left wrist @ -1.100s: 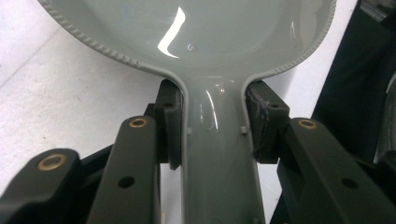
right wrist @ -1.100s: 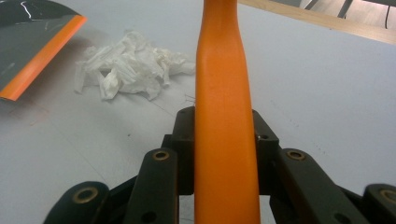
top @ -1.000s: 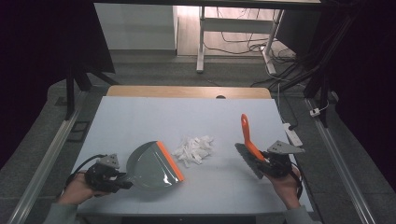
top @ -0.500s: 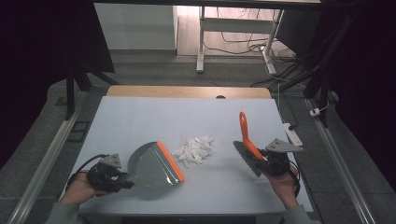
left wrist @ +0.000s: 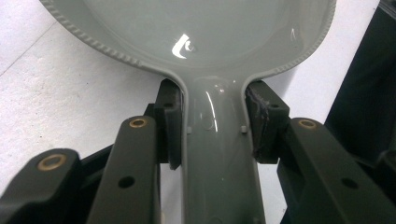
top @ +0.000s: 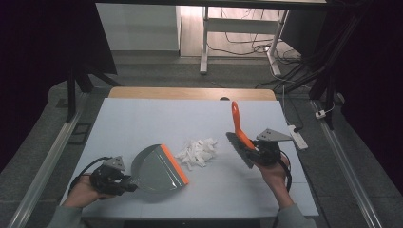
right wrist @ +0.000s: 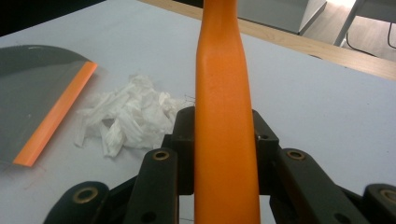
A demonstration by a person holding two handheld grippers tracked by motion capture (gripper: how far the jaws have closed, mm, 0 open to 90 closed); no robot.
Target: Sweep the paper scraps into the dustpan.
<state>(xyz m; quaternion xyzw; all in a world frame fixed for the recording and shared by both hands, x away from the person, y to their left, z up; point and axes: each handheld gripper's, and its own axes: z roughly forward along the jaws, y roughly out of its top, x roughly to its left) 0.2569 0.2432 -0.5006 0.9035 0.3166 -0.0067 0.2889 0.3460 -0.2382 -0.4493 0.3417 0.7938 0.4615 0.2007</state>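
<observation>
**Dustpan on one side, brush on the other, paper scraps in between**

So in the high view the left gripper (top: 124, 183) sits in the lower left of the frame, clamped on the grey handle of the dustpan (top: 157, 168). The pan lies flat on the pale table (top: 142, 118), just right of that gripper, with its orange lip (top: 173, 164) turned toward the middle of the picture. In the left gripper view you can see both black pads (left wrist: 170, 121) pressed against either side of the dustpan's handle (left wrist: 217, 154), right below where it flares into the pan.

The right gripper (top: 256, 151) is at centre right of the high view, jaws closed tight on the brush (top: 240, 137). The brush's orange handle sticks up and away toward the top of the frame, the dark bristle head hanging just left of the gripper, off the table as far as I can tell. In the right gripper view the orange handle (right wrist: 224, 116) runs straight up the middle between the jaws.

The pile of white paper scraps (top: 197, 151) lies on the table between the two, just beside the pan's orange lip and a bit left of the bristles. Same pile is in the left half of the right gripper view (right wrist: 126, 119), next to the orange edge
</observation>
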